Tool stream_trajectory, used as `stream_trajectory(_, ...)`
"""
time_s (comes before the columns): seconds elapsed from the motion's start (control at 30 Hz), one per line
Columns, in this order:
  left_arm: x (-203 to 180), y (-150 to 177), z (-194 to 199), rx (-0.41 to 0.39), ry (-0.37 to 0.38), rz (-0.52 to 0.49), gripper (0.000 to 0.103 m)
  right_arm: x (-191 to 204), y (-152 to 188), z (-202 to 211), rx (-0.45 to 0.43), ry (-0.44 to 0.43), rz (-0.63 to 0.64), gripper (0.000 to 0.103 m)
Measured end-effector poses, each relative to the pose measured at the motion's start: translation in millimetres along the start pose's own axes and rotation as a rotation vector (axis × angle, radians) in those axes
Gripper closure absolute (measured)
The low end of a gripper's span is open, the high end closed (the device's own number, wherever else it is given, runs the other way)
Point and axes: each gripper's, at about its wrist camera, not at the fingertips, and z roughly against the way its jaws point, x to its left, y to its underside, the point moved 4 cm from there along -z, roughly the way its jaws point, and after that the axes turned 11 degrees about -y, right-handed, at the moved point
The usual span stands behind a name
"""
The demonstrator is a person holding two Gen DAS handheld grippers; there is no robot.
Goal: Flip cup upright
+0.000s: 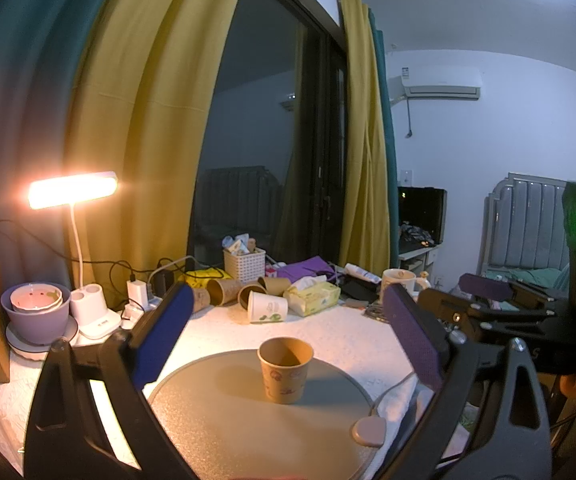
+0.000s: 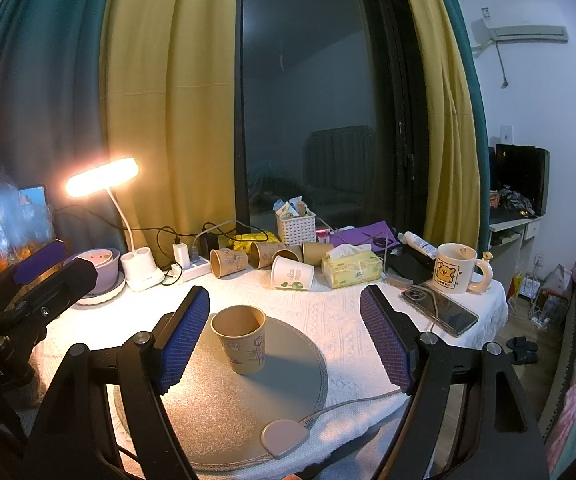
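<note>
Brown paper cup (image 1: 285, 369) stands upright, mouth up, on the round grey mat (image 1: 224, 432) near the front of the white-clothed table (image 1: 328, 332); nothing touches it. Left gripper (image 1: 288, 320) has its jaws spread wide, blue pads on either side of the cup with clear gaps, holding nothing. Right gripper (image 2: 286, 332) is also spread apart and empty; in its view the cup (image 2: 242, 338) sits close to the left pad (image 2: 186, 338), just beside it but not touching, and well apart from the right pad. A small grey puck on a cable (image 2: 284, 438) rests at the mat's front edge. Behind the mat, several paper cups lie on their sides (image 2: 262, 256) in a row, with a white cup (image 2: 292, 274) in front of them and a tissue pack (image 2: 352, 268) beside it. A lit desk lamp (image 2: 102, 176) is at the left, a cartoon mug (image 2: 456, 268) and phone (image 2: 440, 310) at the right.
</note>
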Motion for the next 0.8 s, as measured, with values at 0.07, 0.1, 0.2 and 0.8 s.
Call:
stream_trajectory(0.07, 0.1, 0.1, 0.0, 0.000, -0.001, 0.000, 0.007, 0.4, 0.4, 0.4, 0.001, 0.000, 0.000, 0.023)
stream_trajectory(0.1, 0.1, 0.3, 0.0, 0.000, -0.001, 0.001, 0.007, 0.8, 0.9, 1.0, 0.001, 0.000, 0.001, 0.023)
stream_trajectory(0.2, 0.1, -0.2, -0.1, 0.000, 0.000, 0.000, 0.007, 0.2, -0.4, -0.1, 0.000, 0.001, 0.000, 0.023)
stream_trajectory(0.8, -0.2, 0.9, -0.2, 0.003, 0.000, 0.000, 0.007, -0.3, -1.7, -0.5, 0.002, 0.000, 0.000, 0.023)
